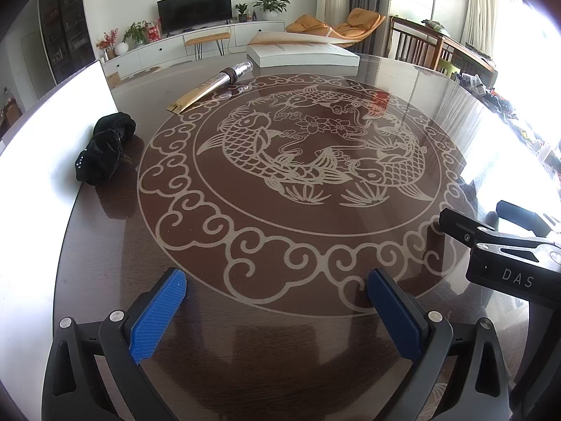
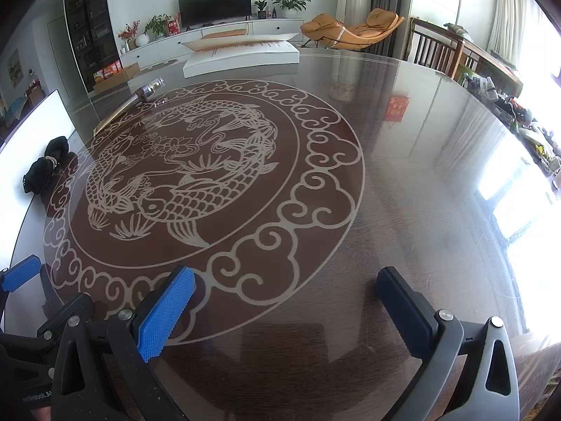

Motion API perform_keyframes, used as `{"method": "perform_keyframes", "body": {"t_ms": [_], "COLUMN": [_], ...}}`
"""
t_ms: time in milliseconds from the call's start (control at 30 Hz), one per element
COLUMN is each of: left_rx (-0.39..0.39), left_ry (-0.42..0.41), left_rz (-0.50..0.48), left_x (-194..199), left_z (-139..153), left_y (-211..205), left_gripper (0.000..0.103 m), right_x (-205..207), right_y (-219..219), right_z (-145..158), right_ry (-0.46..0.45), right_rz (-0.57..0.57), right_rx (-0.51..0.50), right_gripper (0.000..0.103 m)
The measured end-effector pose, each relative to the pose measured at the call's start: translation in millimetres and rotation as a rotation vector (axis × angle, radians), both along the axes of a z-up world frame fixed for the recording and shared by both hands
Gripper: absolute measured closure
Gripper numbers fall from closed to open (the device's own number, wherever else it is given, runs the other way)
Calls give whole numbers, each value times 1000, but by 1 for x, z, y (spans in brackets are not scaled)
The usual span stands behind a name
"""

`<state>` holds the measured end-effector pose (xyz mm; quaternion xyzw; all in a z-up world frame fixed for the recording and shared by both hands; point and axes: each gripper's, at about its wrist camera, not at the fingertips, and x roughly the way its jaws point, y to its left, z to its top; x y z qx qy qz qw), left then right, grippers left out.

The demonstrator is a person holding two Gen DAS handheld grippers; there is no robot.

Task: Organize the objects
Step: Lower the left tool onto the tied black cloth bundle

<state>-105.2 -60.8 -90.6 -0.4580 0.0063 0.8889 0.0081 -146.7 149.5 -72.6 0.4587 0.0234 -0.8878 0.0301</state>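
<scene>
A black fuzzy cloth item (image 1: 104, 148) lies at the table's left edge; it also shows in the right wrist view (image 2: 45, 168). A slim tube with a clear cap (image 1: 214, 84) lies at the far left of the fish pattern, also seen from the right (image 2: 135, 100). A thick white book (image 1: 301, 54) with a lifted cover lies at the far edge, also in the right wrist view (image 2: 242, 57). My left gripper (image 1: 277, 310) is open and empty over the near table. My right gripper (image 2: 285, 308) is open and empty beside it.
The round dark glass table (image 1: 280, 343) carries a fish and cloud pattern (image 2: 182, 175). A white board (image 1: 52, 147) stands along the left edge. Wooden chairs (image 2: 441, 49) stand at the far right. The right gripper's body (image 1: 508, 256) shows at the right.
</scene>
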Motion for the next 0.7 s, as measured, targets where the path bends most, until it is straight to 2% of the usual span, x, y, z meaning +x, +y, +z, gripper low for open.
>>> {"method": "perform_keyframes", "body": {"t_ms": [200,267,367,433,467,533,633,667,700], "left_rx": [-12,-84,-207,-279,-286,-226,-98,-76,-87], "left_ry": [-8,20,169,187,172,116,12,-9,-11], "left_rz": [8,29,87,171,219,303,368,371,361], "left_x": [1,-3,-23,-54,-70,-97,-122,-126,-129], "left_z": [1,13,49,60,60,52,26,17,12], "left_y": [-1,-2,-15,-33,-45,-74,-107,-111,-110], "left_gripper": [0,0,0,0,0,0,0,1,1], "right_x": [0,0,0,0,0,0,0,0,0], "right_y": [0,0,0,0,0,0,0,0,0], "right_z": [0,0,0,0,0,0,0,0,0], "right_ry": [0,0,0,0,0,0,0,0,0], "right_rz": [0,0,0,0,0,0,0,0,0], "right_rx": [0,0,0,0,0,0,0,0,0], "right_gripper": [0,0,0,0,0,0,0,0,0]}}
